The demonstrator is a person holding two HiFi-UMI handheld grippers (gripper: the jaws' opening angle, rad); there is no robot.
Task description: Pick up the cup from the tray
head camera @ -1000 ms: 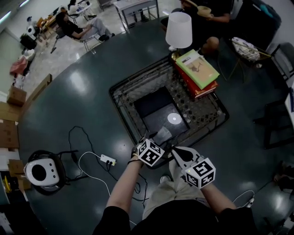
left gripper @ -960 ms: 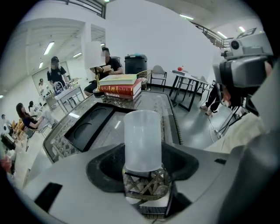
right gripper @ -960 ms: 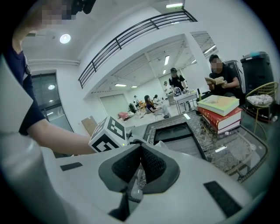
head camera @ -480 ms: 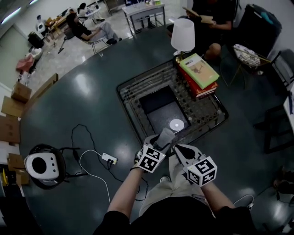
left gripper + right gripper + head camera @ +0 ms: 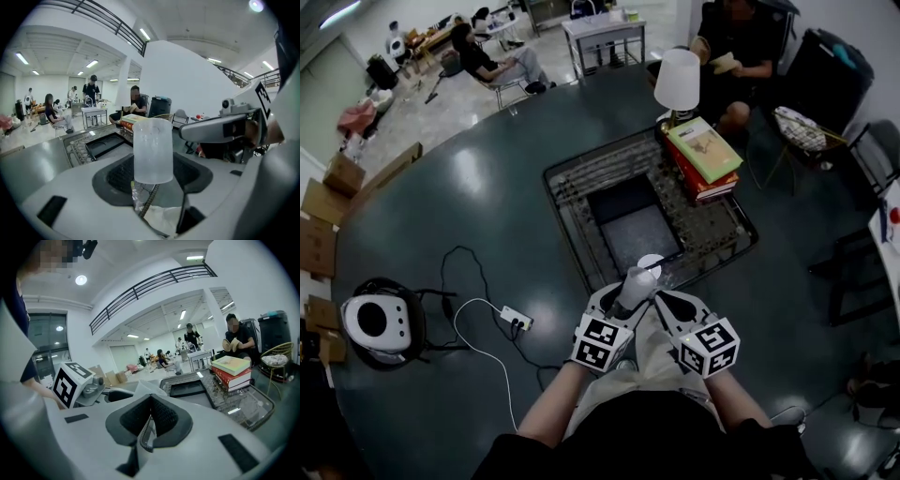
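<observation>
A frosted, translucent cup [image 5: 637, 279] stands upright between the jaws of my left gripper [image 5: 628, 294], which is shut on its lower part. It is held over the near rim of the wire-frame table, on my side of the dark tray [image 5: 628, 234]. In the left gripper view the cup [image 5: 152, 150] fills the middle, with the left gripper [image 5: 153, 174] closed round its base and the tray [image 5: 105, 143] behind it. My right gripper [image 5: 664, 300] is close beside it on the right. In the right gripper view the right gripper [image 5: 149, 423] has its jaws together with nothing between them.
The tray lies in the sunken middle of a wire-frame table [image 5: 581, 202]. A stack of books [image 5: 703, 155] and a white lamp [image 5: 677, 80] stand at its far right. On the floor to the left are a power strip with cable [image 5: 516, 323] and a round white device [image 5: 375, 319]. People sit beyond.
The left gripper has drawn back toward me with the cup, which now sits off the tray's middle, at the table's near rim. The right gripper stayed close alongside.
</observation>
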